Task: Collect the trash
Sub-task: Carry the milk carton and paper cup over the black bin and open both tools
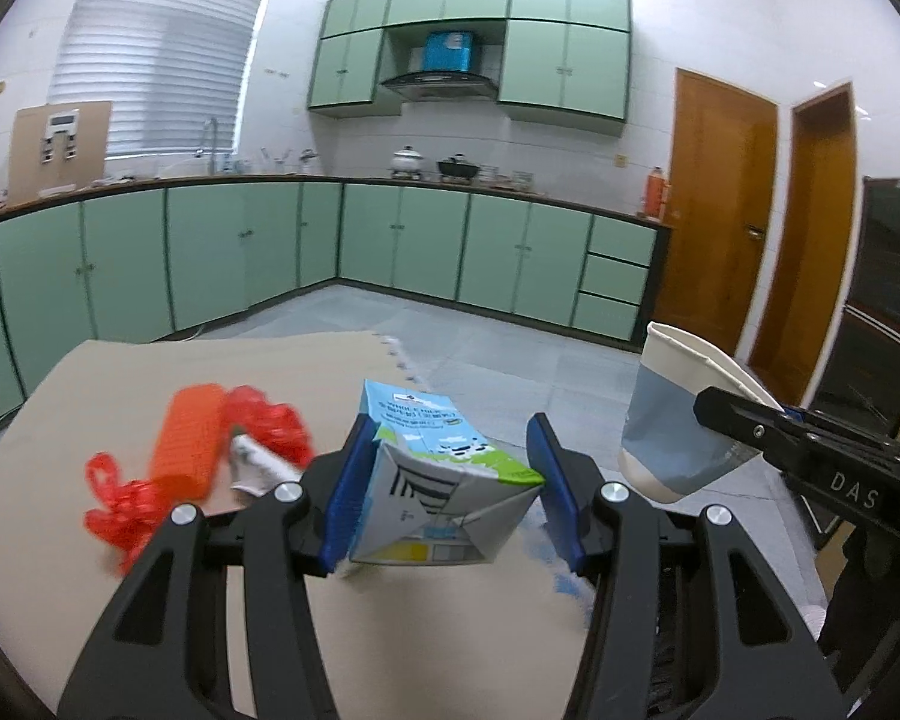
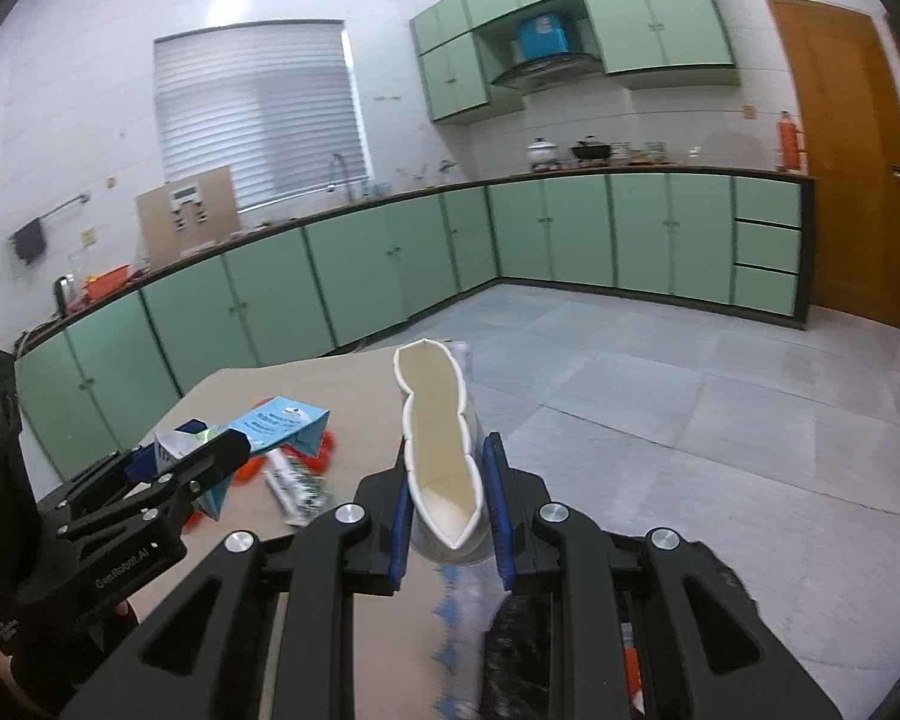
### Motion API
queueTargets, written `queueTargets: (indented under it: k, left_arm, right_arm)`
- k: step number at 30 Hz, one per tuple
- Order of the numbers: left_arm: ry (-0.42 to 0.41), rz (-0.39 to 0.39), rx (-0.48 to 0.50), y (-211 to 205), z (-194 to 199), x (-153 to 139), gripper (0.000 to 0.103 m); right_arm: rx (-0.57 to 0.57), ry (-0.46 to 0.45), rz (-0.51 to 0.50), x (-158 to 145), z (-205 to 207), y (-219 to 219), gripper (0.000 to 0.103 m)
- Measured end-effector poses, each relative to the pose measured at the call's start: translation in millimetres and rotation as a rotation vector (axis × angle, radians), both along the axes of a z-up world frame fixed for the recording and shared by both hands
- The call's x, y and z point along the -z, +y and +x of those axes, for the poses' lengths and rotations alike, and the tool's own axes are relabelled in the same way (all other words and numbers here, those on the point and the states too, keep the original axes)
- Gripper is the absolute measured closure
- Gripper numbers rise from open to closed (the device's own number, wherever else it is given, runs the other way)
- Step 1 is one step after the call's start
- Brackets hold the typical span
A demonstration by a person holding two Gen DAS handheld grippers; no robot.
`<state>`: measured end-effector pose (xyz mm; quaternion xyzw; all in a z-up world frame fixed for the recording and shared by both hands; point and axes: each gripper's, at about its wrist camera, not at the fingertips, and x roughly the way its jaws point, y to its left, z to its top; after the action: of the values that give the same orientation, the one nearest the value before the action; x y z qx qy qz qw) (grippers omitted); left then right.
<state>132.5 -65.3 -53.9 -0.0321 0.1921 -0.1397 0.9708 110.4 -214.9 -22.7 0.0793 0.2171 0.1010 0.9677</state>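
Nearest the left wrist camera, the left gripper (image 1: 441, 495) grasps a blue, white and green milk carton (image 1: 432, 480), lifted clear of the tan table (image 1: 48, 420); only its left pad clearly presses a wall, the right pad (image 1: 555, 495) standing just beside the far corner. The carton looks empty and dented; likely light, soft-walled, best pinched across its flat sides. At three o'clock, the right gripper (image 2: 447, 507) is clenched on a paper cup (image 2: 438, 450), its rim squashed flat; thin, easily crushed, so a gentle hold mid-wall suits. At nine o'clock on the table lie an orange ribbed piece (image 1: 189, 441), a red plastic bag (image 1: 264, 420) and a crumpled wrapper (image 1: 252, 465).
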Motion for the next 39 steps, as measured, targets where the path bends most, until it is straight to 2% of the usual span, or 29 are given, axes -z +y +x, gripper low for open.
queueTargets:
  k: [13, 20, 30, 32, 35, 39]
  left_arm:
    - [0.003, 0.024, 0.132, -80.8, 13.9, 17.8, 0.053]
    - [0.051, 0.034, 0.231, -124.9, 28.2, 35.5, 0.053]
    - [0.125, 0.066, 0.301, -167.4, 49.9, 71.8, 0.053]
    - [0.140, 0.074, 0.310, -173.4, 53.9, 75.8, 0.053]
    - [0.160, 0.082, 0.321, -179.7, 59.0, 79.6, 0.053]
    - [0.173, 0.082, 0.321, -179.5, 63.1, 83.2, 0.047]
  right_arm:
    - [0.169, 0.032, -0.017, 19.0, -17.6, -64.2, 0.081]
    - [0.254, 0.082, -0.006, 39.1, -20.8, -103.6, 0.081]
    - [0.326, 0.161, 0.010, 75.4, -13.6, -138.7, 0.081]
    - [0.336, 0.177, 0.015, 81.9, -11.6, -143.4, 0.079]
    - [0.350, 0.191, 0.017, 86.8, -8.2, -145.9, 0.071]
    - [0.352, 0.196, 0.021, 91.3, -5.5, -152.8, 0.067]
